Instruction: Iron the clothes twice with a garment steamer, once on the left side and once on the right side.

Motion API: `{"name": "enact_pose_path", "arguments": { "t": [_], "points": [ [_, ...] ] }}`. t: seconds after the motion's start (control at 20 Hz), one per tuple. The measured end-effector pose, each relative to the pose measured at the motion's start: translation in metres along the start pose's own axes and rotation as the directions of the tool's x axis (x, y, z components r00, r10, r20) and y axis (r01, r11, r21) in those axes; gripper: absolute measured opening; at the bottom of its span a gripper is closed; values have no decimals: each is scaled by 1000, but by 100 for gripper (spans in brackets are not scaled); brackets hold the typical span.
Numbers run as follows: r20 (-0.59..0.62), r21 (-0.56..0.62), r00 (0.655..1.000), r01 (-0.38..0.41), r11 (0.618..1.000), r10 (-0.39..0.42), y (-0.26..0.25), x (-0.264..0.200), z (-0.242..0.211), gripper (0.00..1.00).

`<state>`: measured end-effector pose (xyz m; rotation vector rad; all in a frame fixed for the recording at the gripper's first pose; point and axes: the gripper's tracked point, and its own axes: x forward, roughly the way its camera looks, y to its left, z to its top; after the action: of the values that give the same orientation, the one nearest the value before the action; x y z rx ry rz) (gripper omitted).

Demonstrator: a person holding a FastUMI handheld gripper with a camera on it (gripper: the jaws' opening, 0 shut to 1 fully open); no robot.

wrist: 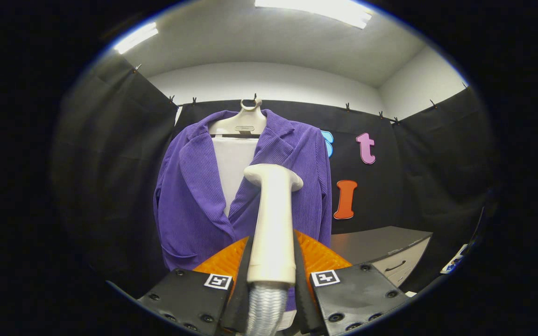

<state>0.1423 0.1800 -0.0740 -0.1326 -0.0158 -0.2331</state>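
the gripper point(272, 261) is clamped on the handle of the garment steamer point(272, 224), both fingers pressing its sides so the jaws are closed around it and the pale wand runs straight out along them toward twelve o'clock; held low on the handle like this, just above where the ribbed hose point(265, 308) leaves at six o'clock, the flat head at the far end is free to be pushed against cloth without the fingers getting in the way. the head sits in front of the purple jacket point(194, 200), over the point where the lapels cross, though whether it touches the fabric or hangs just short of it cannot be told from this angle. the jacket hangs on a pale hanger point(243, 122) hooked at the top of the black cloth wall, at twelve o'clock from the fingers, over a white panel point(232, 163) that shows in the open neck; hanging it free and upright lets its own weight keep the cloth taut for a vertical pass. a grey cabinet point(381, 245) with a drawer front stands low at about three o'clock, beside the jacket's hem. the head looks centred rather than committed to either front, so i judge a pass down one side is about to begin or has just ended.
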Motion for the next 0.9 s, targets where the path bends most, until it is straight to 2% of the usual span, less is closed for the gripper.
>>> {"name": "enact_pose_path", "arguments": {
  "t": [0.9],
  "points": [
    [-119, -38, 993, -5, 999, 0, -3, -21, -74, 48]
  ]
}}
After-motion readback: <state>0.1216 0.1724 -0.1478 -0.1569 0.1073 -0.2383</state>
